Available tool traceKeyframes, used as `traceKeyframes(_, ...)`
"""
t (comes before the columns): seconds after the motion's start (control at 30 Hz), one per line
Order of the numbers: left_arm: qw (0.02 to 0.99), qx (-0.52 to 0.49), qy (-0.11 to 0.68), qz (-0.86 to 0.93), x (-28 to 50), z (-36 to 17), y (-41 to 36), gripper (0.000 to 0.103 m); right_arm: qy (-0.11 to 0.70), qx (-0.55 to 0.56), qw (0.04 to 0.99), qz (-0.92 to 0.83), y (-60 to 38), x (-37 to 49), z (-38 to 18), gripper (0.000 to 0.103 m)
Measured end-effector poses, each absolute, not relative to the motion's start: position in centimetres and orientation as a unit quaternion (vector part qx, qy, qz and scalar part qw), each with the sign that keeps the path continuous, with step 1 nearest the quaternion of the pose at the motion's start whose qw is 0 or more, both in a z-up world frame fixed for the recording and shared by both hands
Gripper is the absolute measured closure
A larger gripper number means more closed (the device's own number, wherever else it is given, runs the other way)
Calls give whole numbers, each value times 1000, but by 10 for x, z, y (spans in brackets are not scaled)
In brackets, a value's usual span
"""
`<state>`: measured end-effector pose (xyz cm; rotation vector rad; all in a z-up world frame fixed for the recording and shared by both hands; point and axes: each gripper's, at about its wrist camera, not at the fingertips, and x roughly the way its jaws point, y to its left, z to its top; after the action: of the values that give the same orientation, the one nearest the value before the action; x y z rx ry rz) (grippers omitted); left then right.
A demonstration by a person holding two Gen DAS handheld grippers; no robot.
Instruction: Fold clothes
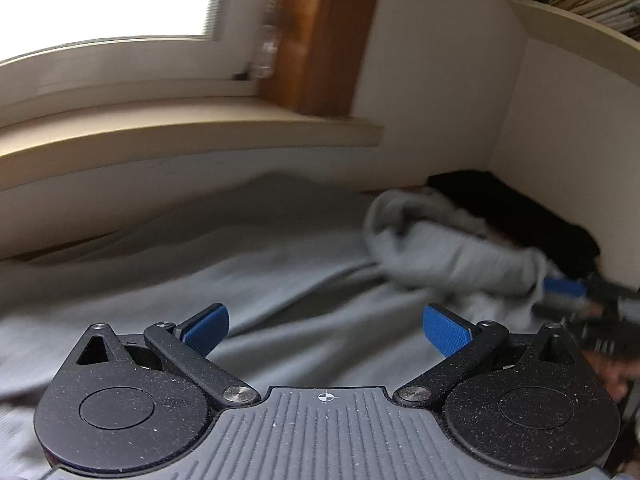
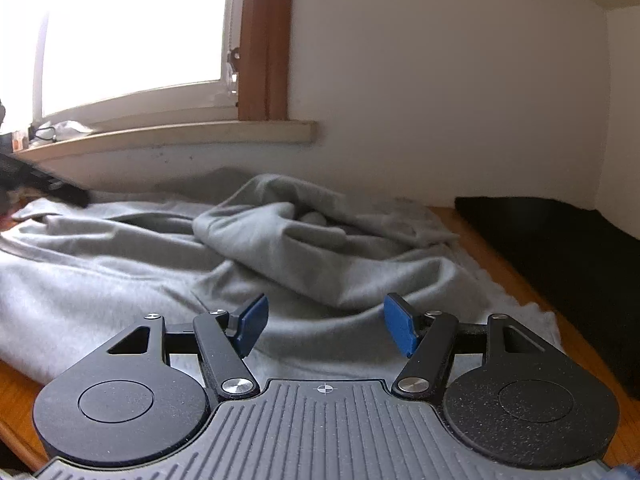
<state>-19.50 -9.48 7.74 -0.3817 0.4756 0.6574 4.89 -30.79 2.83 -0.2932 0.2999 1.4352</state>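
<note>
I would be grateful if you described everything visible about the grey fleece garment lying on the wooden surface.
The grey fleece garment is a soft, matte, sweatshirt-like fabric spread unfolded over the wooden surface below the window sill. Its near part lies fairly flat; toward the wall a rumpled, bunched portion rises in thick folds. Its right edge stops short of a black cloth. The open right gripper hangs just over it, pinching nothing.

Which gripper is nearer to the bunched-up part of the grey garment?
Right. The right gripper stands open just before the bunched part. The left gripper, open and empty, is over the flat cloth, off to the bunch's left side.
</note>
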Motion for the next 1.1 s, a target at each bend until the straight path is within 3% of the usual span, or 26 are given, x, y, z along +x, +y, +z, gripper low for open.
traceKeyframes(0.07, 908, -184, 227, 301, -167, 81, -89, 1, 134, -131, 731, 656, -304, 49, 30, 39)
traceKeyframes(0.17, 918, -155, 239, 275, -117, 85, -82, 12, 133, -133, 723, 664, -301, 49, 31, 39)
traceKeyframes(0.23, 921, -134, 250, 266, -87, 86, -76, 35, 143, -136, 721, 664, -297, 50, 28, 39)
traceKeyframes(0.33, 924, -115, 266, 250, -46, 84, -67, 40, 147, -142, 718, 665, -295, 49, 27, 39)
traceKeyframes(0.47, 924, -80, 285, 241, 2, 80, -58, 37, 160, -152, 720, 658, -290, 48, 26, 39)
traceKeyframes(0.53, 922, -56, 297, 240, 22, 76, -58, 23, 165, -159, 717, 658, -287, 48, 25, 39)
traceKeyframes(0.67, 924, -33, 321, 203, 46, 63, -62, 23, 173, -158, 716, 658, -286, 49, 24, 39)
traceKeyframes(0.77, 919, -16, 343, 192, 58, 51, -65, 30, 173, -159, 717, 656, -285, 48, 24, 39)
traceKeyframes(0.87, 912, 1, 360, 196, 66, 45, -66, 58, 172, -163, 719, 653, -285, 47, 24, 39)
traceKeyframes(0.93, 914, -5, 359, 187, 66, 47, -62, 92, 170, -163, 720, 653, -285, 46, 24, 39)
traceKeyframes(1.1, 928, -16, 320, 191, 37, 73, -54, 97, 160, -156, 724, 653, -289, 45, 24, 39)
